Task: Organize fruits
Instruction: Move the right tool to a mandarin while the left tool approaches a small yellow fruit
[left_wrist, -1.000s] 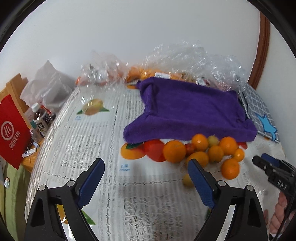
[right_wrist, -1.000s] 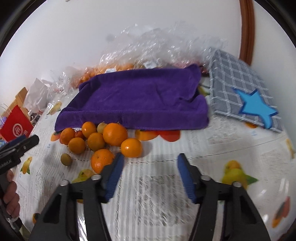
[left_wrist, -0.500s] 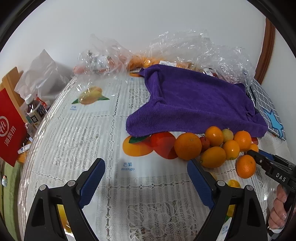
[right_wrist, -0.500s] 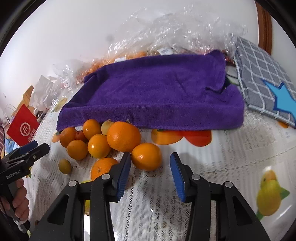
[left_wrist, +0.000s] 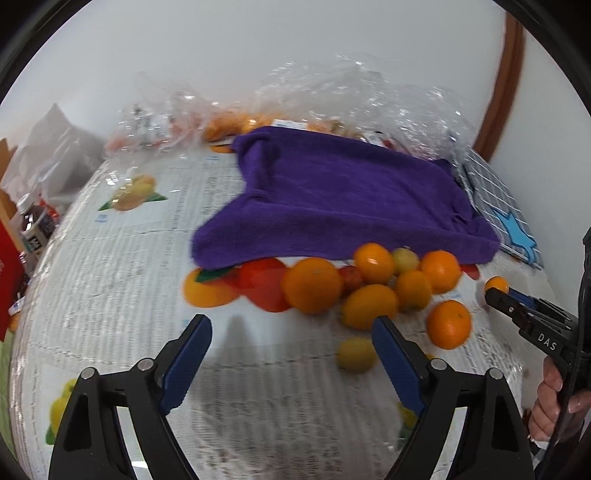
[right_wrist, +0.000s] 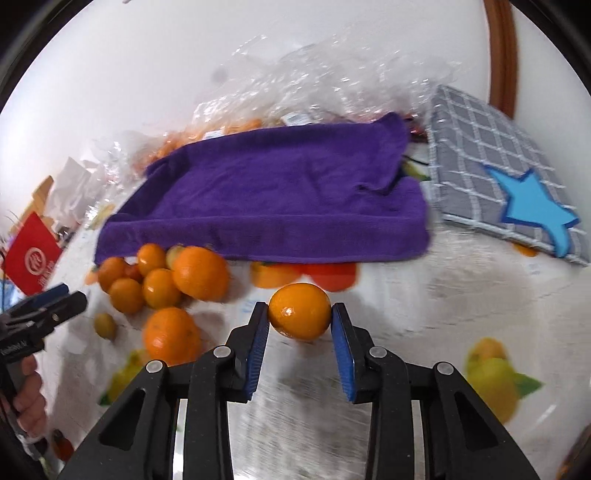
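Note:
A pile of oranges (left_wrist: 373, 284) and small fruits lies on the table in front of a purple towel (left_wrist: 347, 199). A small yellow-green fruit (left_wrist: 356, 353) sits apart, near my left gripper's right finger. My left gripper (left_wrist: 291, 343) is open and empty, just short of the pile. My right gripper (right_wrist: 299, 328) is shut on a small orange (right_wrist: 300, 311), to the right of the pile (right_wrist: 166, 280). In the left wrist view the right gripper (left_wrist: 496, 293) shows at the far right with that orange (left_wrist: 496, 285) at its tip. The towel also shows in the right wrist view (right_wrist: 280, 195).
Clear plastic bags of fruit (left_wrist: 332, 99) lie behind the towel by the wall. A grey checked cushion with a blue star (right_wrist: 509, 177) lies at the right. Bottles (left_wrist: 35, 229) and a red bag (right_wrist: 31, 258) stand at the table's left edge.
My right gripper moved forward and closed on the small orange to the right of the pile. My left gripper moved closer to the pile and stayed open.

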